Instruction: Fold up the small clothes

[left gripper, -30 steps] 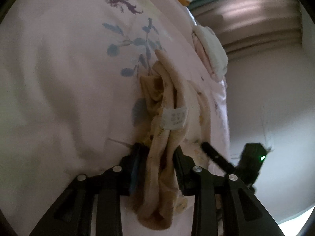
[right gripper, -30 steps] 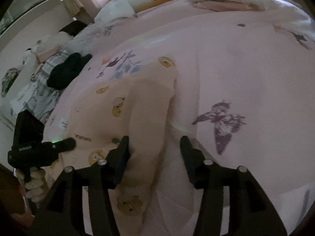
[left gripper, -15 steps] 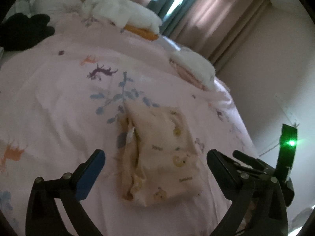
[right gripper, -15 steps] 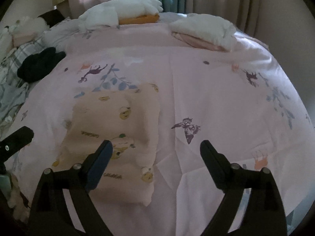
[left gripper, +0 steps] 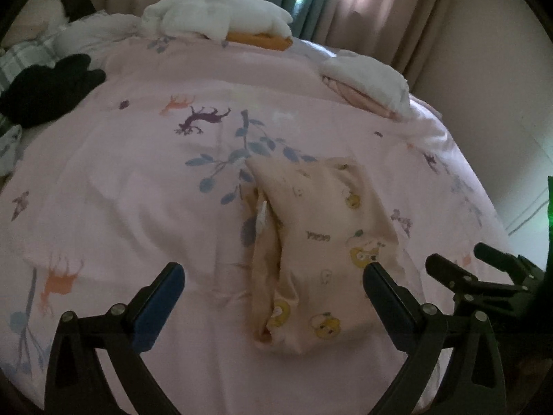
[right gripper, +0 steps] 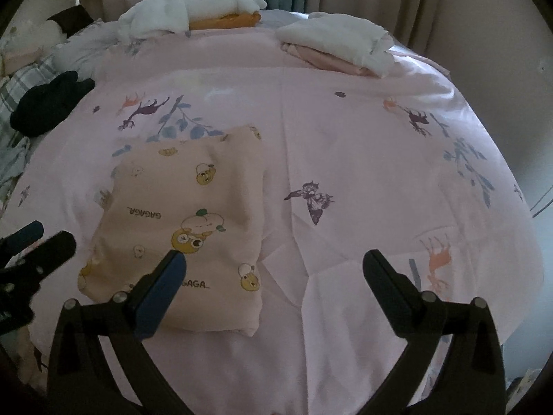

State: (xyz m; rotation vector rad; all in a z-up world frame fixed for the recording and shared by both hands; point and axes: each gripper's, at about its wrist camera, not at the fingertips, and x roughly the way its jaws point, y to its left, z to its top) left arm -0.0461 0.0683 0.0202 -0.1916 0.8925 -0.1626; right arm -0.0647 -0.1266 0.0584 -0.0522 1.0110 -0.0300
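Observation:
A small peach garment (left gripper: 321, 252) printed with cartoon ducks lies folded in a rectangle on the pink bedspread (left gripper: 121, 180). It is loose, with its layered edge turned to the left. My left gripper (left gripper: 273, 269) hovers above its near end, open wide, pads clear of the cloth. In the right wrist view the same garment (right gripper: 186, 221) lies left of centre. My right gripper (right gripper: 274, 256) hangs over its right edge; its jaws are opening with nothing between them. Each gripper shows at the edge of the other's view: the right gripper (left gripper: 459, 276) and the left gripper (right gripper: 38, 242).
At the far side of the bed sit a white-over-orange stack (left gripper: 221, 20) and a white-over-pink stack (left gripper: 366, 79). A black garment (left gripper: 48, 86) lies at the left edge beside plaid cloth. Curtains hang behind and a wall runs along the right.
Both grippers let go of the peach garment, opened wide and rose back from it. The garment, bunched between the jaws before, now lies flat and folded on the bedspread.

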